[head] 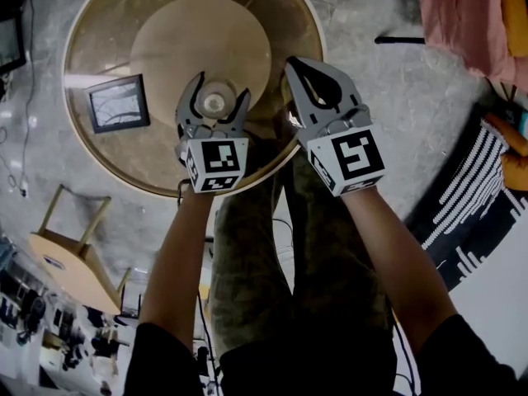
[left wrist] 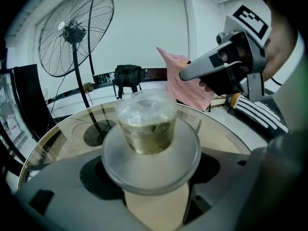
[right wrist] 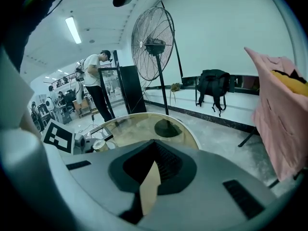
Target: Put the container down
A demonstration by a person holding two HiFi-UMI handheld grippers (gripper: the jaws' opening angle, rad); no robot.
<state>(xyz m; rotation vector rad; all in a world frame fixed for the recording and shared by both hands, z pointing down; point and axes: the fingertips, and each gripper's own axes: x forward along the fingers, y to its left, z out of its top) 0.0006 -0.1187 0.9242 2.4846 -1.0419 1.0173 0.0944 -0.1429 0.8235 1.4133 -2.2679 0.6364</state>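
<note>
Table (head: 99, 48): round, with a glass top over a round wooden base, and it fills the upper head view.
Fan (left wrist: 72, 32): a tall pedestal fan on the floor beyond the table's far edge.
Cloth (head: 462, 15): pink, draped off to the right, well apart from the table.
Person (right wrist: 94, 81): stands far back beside a dark cabinet, seen in the right gripper view.
Chair (head: 74, 246): wooden, on the floor below and left of the table.
Backpack (right wrist: 214, 93): black, against the far wall.
Panel (head: 118, 103): dark-framed, lying flat on the glass to the left of the grippers.
Right gripper (head: 294, 66): jaws together with nothing between them. It is held over the table's near edge, just right of the left gripper and not touching the container.
Left gripper (head: 220, 87): jaws clamped on the container's wide rim, one on each side.
Container (left wrist: 147, 124): a clear lidded tub with yellowish-green contents, between the left jaws above the wooden base. I cannot tell whether it touches the glass.
</note>
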